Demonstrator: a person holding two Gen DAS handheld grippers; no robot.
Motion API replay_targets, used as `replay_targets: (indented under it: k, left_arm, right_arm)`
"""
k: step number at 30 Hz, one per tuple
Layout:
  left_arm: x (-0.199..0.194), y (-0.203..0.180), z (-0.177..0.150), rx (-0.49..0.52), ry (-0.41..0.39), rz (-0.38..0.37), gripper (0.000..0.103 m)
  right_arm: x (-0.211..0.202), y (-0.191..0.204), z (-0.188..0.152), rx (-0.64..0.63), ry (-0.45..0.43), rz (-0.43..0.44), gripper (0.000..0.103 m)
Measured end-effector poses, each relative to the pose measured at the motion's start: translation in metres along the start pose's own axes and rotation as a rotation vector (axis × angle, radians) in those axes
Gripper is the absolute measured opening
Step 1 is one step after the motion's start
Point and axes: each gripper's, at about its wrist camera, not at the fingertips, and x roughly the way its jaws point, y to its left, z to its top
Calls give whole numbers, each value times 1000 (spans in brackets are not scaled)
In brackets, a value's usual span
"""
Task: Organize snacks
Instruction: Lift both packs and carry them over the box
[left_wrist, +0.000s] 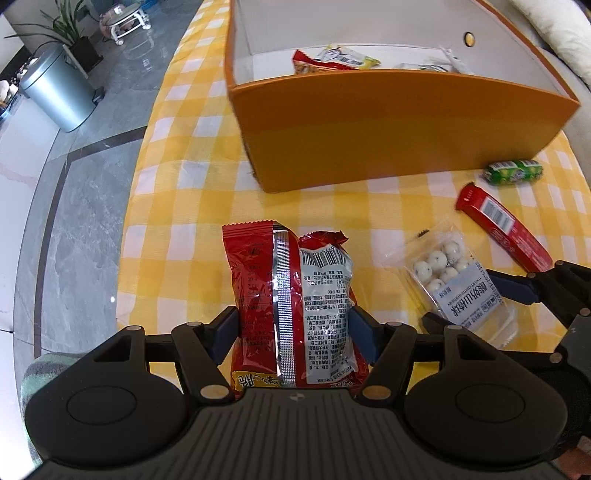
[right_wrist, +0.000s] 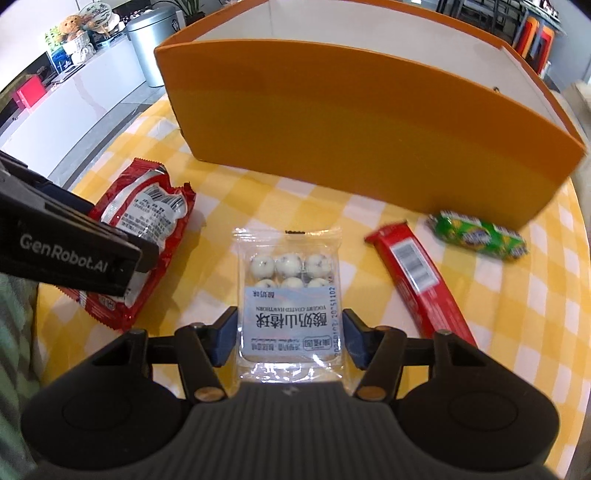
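In the lower centre of the left wrist view, the crinkled red foil snack bag with a silver back seam (left_wrist: 291, 306) is being gripped by the left gripper (left_wrist: 293, 328), whose blue pads are being pressed against both of its sides; the bag's long axis is being held in line with the fingers, pointing up the frame towards the large orange cardboard box (left_wrist: 388, 122) in the upper half. In the right wrist view, the clear plastic packet of white coated balls with a pale blue label (right_wrist: 290, 295) is being straddled at lower centre by the right gripper (right_wrist: 289, 332), the pads being held at its two edges; whether it is being squeezed yet cannot be told. Both packs are being kept low over the yellow-and-white checked worktop (left_wrist: 184, 206), just short of the box's near wall. The long red bar wrapper (right_wrist: 417, 280) and the green wrapped roll (right_wrist: 476, 236) are being left at the right. Both grippers are being held level, side by side, facing the box, so a lift over the wall is judged necessary.
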Motion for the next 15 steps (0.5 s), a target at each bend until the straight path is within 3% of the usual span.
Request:
replay_targets:
  k: [15]
  left_arm:
    - [-56,-18,-5,34,-120,-70,74]
  right_arm:
    - [-72,-24,-17,108,-75,9,57]
